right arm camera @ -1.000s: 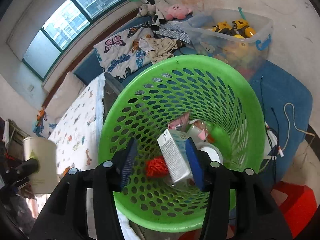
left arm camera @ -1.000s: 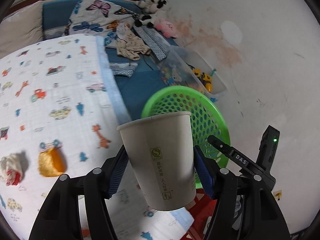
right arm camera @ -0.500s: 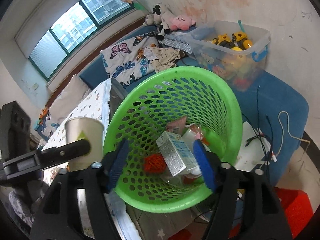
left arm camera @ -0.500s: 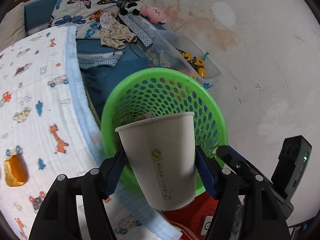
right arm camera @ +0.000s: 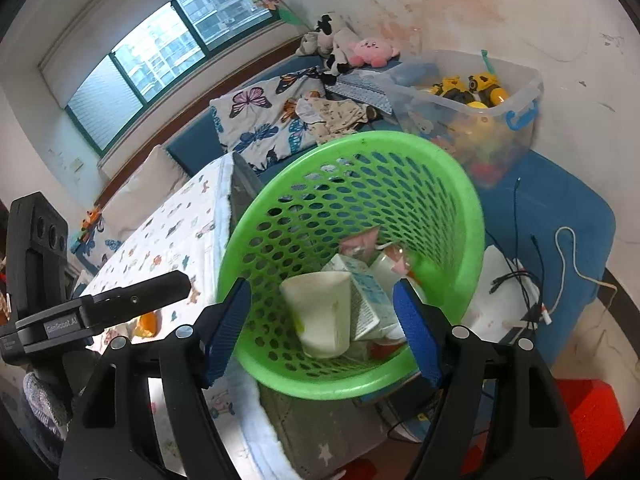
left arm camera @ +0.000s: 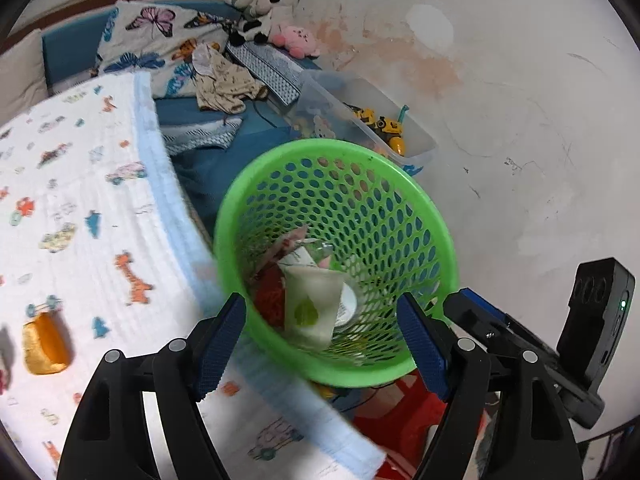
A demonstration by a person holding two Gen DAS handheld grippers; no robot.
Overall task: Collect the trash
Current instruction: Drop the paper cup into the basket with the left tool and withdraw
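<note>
A green perforated basket (left arm camera: pixel 400 208) (right arm camera: pixel 452 184) stands beside the bed. A white paper cup (left arm camera: pixel 313 307) (right arm camera: pixel 320 312) lies inside it, blurred in the left wrist view, next to a white milk carton (right arm camera: pixel 366 292), a pink wrapper (right arm camera: pixel 360 246) and red netting (left arm camera: pixel 270 300). My left gripper (left arm camera: pixel 322 346) is open and empty above the basket's near rim. My right gripper (right arm camera: pixel 322 328) is open and empty over the basket. An orange piece (left arm camera: pixel 42 344) lies on the bed cover.
The bed has a white cover with printed animals (left arm camera: pixel 72 216). A clear bin of toys (right arm camera: pixel 480 104) stands behind the basket by the wall. Clothes (left arm camera: pixel 224 84) and plush toys (right arm camera: pixel 372 50) lie on the blue bench. Cables (right arm camera: pixel 528 276) and a red stool (right arm camera: pixel 592 420) are at the right.
My left gripper opened and let go of the paper cup, which dropped into the basket. My right gripper opened wider and the milk carton it released lies in the basket.
</note>
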